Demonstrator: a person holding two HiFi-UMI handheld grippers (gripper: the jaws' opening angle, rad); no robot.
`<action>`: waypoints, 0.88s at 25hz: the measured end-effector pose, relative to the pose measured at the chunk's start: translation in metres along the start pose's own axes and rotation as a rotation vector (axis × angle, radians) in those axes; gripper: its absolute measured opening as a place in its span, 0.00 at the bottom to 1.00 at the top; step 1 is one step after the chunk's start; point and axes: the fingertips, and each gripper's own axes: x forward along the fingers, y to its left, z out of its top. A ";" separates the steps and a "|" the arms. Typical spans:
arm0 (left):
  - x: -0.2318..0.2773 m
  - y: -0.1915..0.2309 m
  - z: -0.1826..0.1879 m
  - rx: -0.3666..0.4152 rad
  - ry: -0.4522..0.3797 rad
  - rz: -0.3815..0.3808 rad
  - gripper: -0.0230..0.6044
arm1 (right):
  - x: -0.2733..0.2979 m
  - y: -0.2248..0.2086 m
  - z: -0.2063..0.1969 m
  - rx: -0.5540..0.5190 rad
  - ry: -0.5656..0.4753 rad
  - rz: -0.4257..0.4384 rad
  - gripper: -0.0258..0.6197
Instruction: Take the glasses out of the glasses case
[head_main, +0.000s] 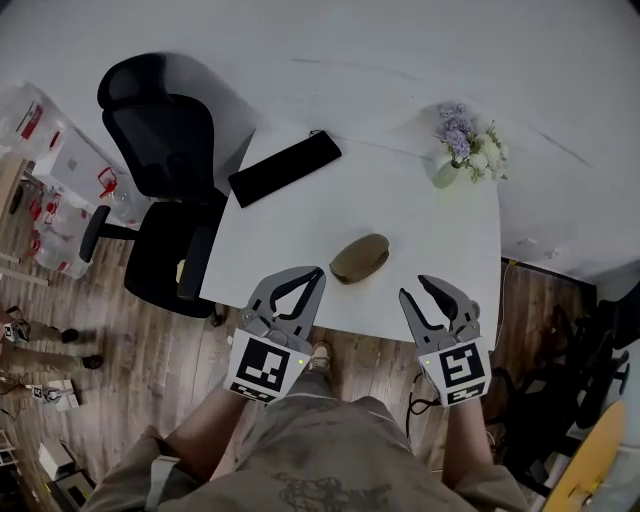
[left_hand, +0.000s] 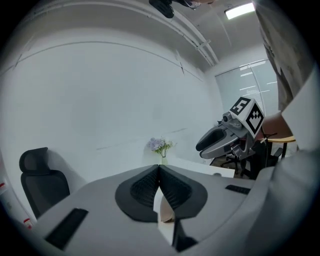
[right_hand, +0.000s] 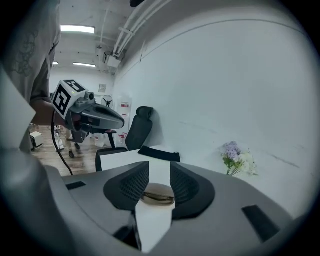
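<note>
Bright ceiling strip lights (right_hand: 77, 29) give soft, even light; both gripper views bulge, with black vignetted corners.

Glasses case (head_main: 360, 258): brown, closed, lying flat on white tabletop (head_main: 400, 210), near its front edge. All positions are relative to the case.
- Left hand-held gripper (head_main: 312, 276): just left of the case, not touching; jaw tips look together.
- Right hand-held gripper (head_main: 412, 288): right of the case and a bit nearer the person, clear gap to it; jaw tips apart, nothing between them.
- Long black pouch (head_main: 285, 168): behind and left, well apart, lying diagonally.
- Vase of flowers (head_main: 468, 148): behind and right, at the far corner.
- Black office chair (head_main: 165, 190): far left, off the tabletop, on wood floor (head_main: 150, 370).
</note>
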 end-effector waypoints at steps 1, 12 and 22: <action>0.007 0.003 -0.008 -0.005 0.016 -0.009 0.06 | 0.009 0.000 -0.007 0.008 0.026 0.008 0.27; 0.056 0.007 -0.091 -0.114 0.181 -0.077 0.06 | 0.080 0.006 -0.063 0.059 0.215 0.108 0.27; 0.076 -0.014 -0.151 -0.159 0.334 -0.065 0.06 | 0.119 0.017 -0.129 0.034 0.349 0.242 0.27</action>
